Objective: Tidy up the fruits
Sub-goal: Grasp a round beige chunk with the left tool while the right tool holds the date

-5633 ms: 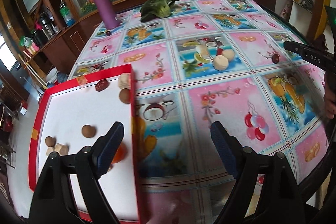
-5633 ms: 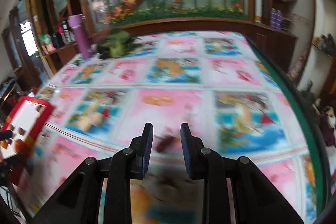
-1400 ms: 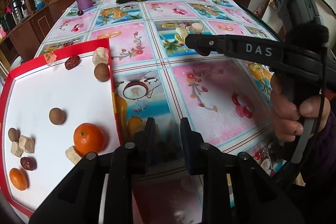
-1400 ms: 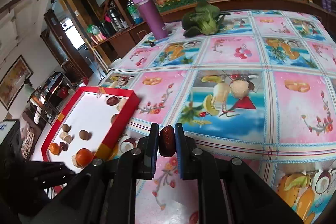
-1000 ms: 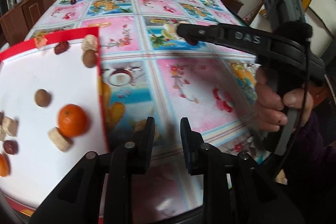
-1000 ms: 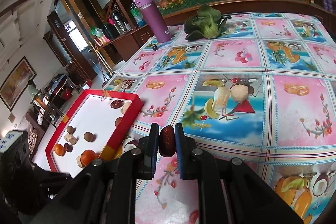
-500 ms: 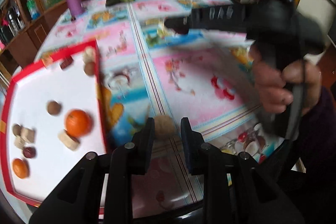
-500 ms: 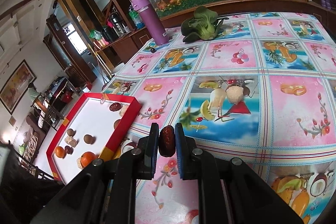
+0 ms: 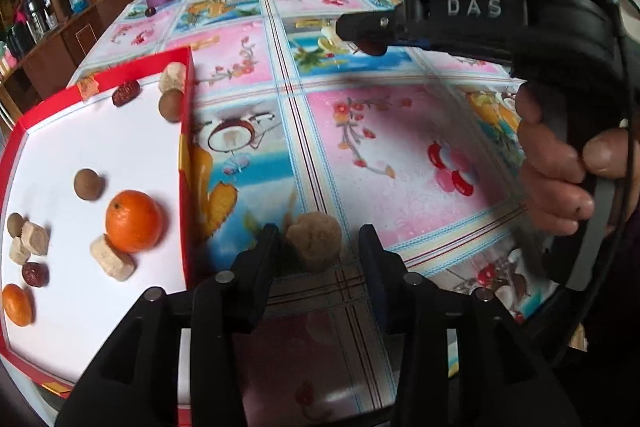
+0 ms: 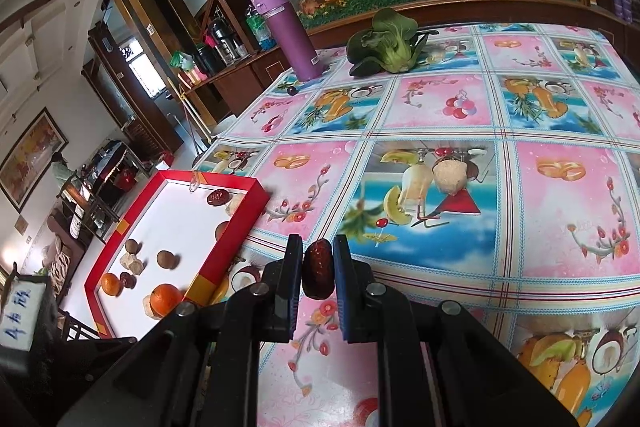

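Note:
A red tray (image 9: 186,147) with a white floor lies at the table's left and holds mandarins (image 9: 134,221), brown longans (image 9: 89,184), red dates (image 9: 125,93) and tan chunks (image 9: 112,263). Just right of the tray's rim, my left gripper (image 9: 318,251) stands open around a rough tan fruit (image 9: 316,241), with a gap on each side of it. My right gripper (image 10: 317,271) is shut on a dark red date (image 10: 316,269) above the tablecloth, right of the tray (image 10: 236,231). The left wrist view shows the date (image 9: 372,47) at that gripper's tip.
A tan chunk (image 10: 450,175) and a pale piece (image 10: 416,183) lie mid-table. At the back stand a purple bottle (image 10: 292,35), a bok choy (image 10: 388,47) and a small dark fruit (image 10: 292,90). A person's hand (image 9: 560,167) holds the right gripper over the table's right side.
My left gripper's fingers have parted slightly and the tan fruit now sits loose between them. The right gripper keeps the date and has barely moved.

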`<action>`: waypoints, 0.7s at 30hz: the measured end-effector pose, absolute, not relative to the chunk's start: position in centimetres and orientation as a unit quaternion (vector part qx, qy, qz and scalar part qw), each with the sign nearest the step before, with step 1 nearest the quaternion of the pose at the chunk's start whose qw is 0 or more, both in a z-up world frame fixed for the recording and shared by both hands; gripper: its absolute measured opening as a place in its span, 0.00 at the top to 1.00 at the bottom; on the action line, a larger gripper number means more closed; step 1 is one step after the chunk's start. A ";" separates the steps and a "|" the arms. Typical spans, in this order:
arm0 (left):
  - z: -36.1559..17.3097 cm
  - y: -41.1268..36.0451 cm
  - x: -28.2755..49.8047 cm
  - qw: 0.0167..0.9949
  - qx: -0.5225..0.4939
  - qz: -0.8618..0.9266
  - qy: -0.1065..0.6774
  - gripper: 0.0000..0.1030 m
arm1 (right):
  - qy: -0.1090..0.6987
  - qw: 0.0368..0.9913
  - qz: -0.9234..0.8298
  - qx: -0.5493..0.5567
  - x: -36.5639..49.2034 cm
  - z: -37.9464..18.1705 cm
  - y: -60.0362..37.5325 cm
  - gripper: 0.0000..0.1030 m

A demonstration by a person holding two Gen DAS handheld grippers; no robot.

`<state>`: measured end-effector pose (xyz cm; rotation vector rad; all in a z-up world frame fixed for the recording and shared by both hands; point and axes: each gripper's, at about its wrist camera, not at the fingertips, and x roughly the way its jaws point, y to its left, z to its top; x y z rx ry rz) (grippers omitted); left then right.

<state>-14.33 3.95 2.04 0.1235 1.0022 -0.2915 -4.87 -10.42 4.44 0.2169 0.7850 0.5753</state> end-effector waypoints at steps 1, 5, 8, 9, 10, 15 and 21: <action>2.0 3.8 -14.4 0.865 0.066 -0.139 0.477 0.70 | 0.377 0.878 0.275 0.104 -4.9 4.4 -10.4 0.87; 2.0 4.0 -14.1 0.867 0.049 -0.139 0.475 0.71 | 0.378 0.879 0.275 0.100 -5.0 4.4 -10.2 0.87; 2.5 4.0 -14.1 0.873 0.050 -0.133 0.467 0.71 | 0.380 0.878 0.275 0.097 -5.1 4.3 -9.9 0.87; 2.9 4.0 -14.1 0.875 0.047 -0.134 0.462 0.71 | 0.380 0.878 0.276 0.095 -5.1 4.3 -9.8 0.87; 3.3 4.1 -14.3 0.879 0.047 -0.132 0.456 0.71 | 0.379 0.878 0.277 0.092 -5.2 4.3 -9.6 0.87; 6.4 5.7 -14.8 0.906 0.051 -0.093 0.409 0.71 | 0.379 0.870 0.303 0.089 -5.8 4.6 -7.4 0.87; 8.6 9.9 -15.1 0.927 0.043 -0.029 0.372 0.71 | 0.370 0.866 0.332 0.060 -6.5 6.2 -2.7 0.87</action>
